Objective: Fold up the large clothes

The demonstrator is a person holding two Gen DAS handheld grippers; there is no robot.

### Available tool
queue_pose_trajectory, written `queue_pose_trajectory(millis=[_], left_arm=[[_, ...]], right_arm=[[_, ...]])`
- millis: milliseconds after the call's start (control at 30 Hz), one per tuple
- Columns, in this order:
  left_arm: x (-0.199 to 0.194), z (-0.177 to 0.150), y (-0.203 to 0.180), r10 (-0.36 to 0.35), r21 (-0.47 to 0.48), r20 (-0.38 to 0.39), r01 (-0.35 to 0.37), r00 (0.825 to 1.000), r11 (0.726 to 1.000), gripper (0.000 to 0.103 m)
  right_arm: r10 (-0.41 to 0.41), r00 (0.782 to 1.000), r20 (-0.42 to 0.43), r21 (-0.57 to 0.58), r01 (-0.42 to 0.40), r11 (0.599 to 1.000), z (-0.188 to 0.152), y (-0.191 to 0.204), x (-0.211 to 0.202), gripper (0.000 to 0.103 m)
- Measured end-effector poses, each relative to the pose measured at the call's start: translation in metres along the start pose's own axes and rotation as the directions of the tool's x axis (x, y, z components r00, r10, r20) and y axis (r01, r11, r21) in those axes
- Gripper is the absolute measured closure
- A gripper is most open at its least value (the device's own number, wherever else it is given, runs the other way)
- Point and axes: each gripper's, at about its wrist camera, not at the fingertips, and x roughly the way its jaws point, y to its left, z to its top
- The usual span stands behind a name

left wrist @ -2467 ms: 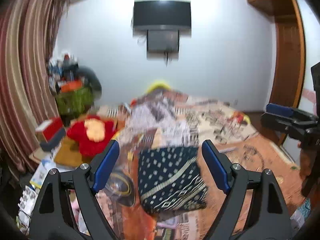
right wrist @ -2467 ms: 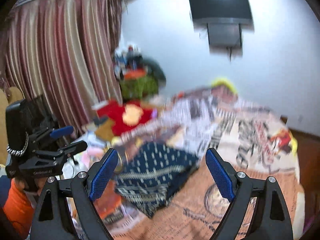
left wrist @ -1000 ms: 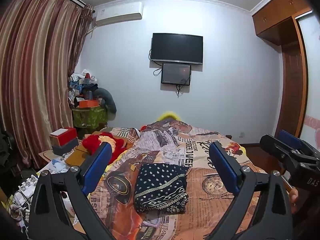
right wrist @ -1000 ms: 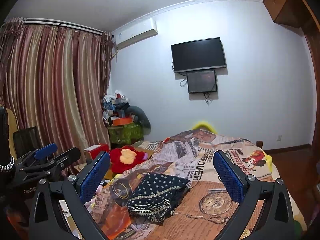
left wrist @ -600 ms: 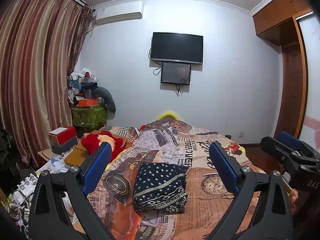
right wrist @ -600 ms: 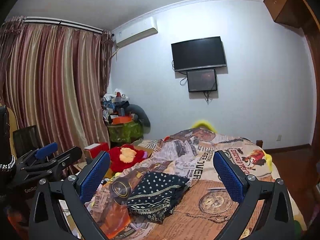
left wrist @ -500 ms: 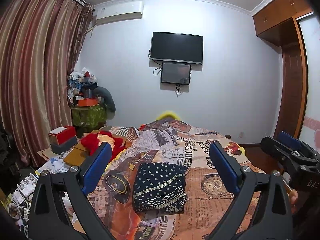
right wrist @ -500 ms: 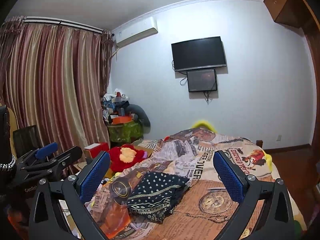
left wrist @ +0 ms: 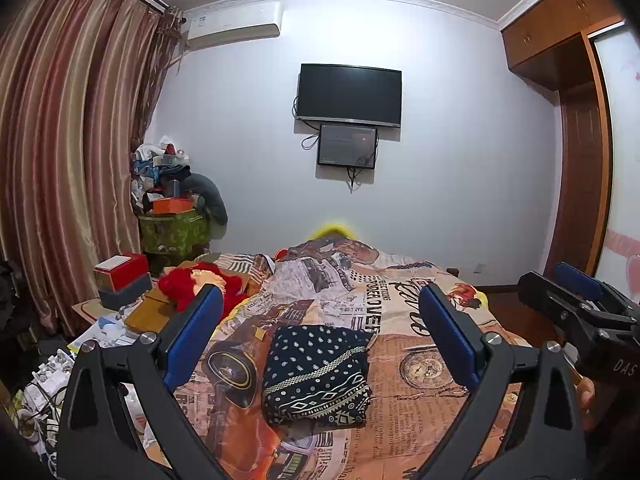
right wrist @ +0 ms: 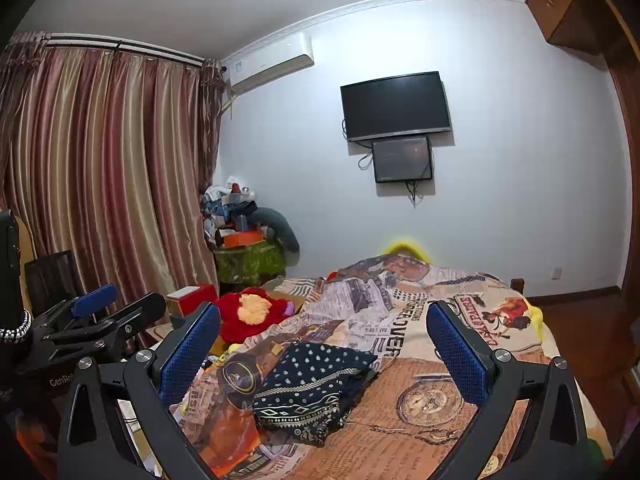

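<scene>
Left gripper point(left wrist: 320, 336): raised above the bed, fingers point(left wrist: 196, 334) spread wide, nothing between the blue pads. Fills the lower part of the left wrist view.

Right gripper point(right wrist: 322, 346): also raised, fingers point(right wrist: 456, 350) wide apart, empty. Seen side-on at the right edge of the left view; the left gripper shows the same way at the lower left edge of the right view.

Garment point(left wrist: 316, 374): dark navy, white dots, a pale patterned band across it. Lies folded into a compact rectangle on the bedspread point(left wrist: 424, 372), lower centre of the left view, framed between the two fingers but well clear of them. In the right view point(right wrist: 308, 384) it sits lower centre, its far edge rumpled and its near layers slightly uneven. Neither gripper touches it.

Bedspread: orange and cream, newspaper-style print with a pocket-watch motif to the right of the garment.

Red plush toy point(left wrist: 200, 282): beside the bed, left of centre. Red box point(left wrist: 120, 270) further left, on a dark one. Clutter of small items at lower left, too small to tell.

TV point(left wrist: 348, 94): dark, wall-mounted, upper centre, with a smaller screen point(left wrist: 347, 146) just under it. Air conditioner point(left wrist: 234, 26) upper left, next to striped curtains point(left wrist: 60, 152). Wooden wardrobe point(left wrist: 576, 120) along the right edge. Piled corner stack point(left wrist: 174, 200) on a green box below the curtains' end.
</scene>
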Motion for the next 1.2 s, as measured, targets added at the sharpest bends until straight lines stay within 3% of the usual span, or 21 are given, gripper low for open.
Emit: queue_pose_trajectory(millis=[1200], left_arm=[[0.007,-0.001,-0.004,-0.082,0.008,-0.049,0.083,0.995,0.997,0.004]], right_arm=[[-0.022,1.000,0.007,0.013,0.021,1.000,0.004,-0.011,-0.003,0.000]])
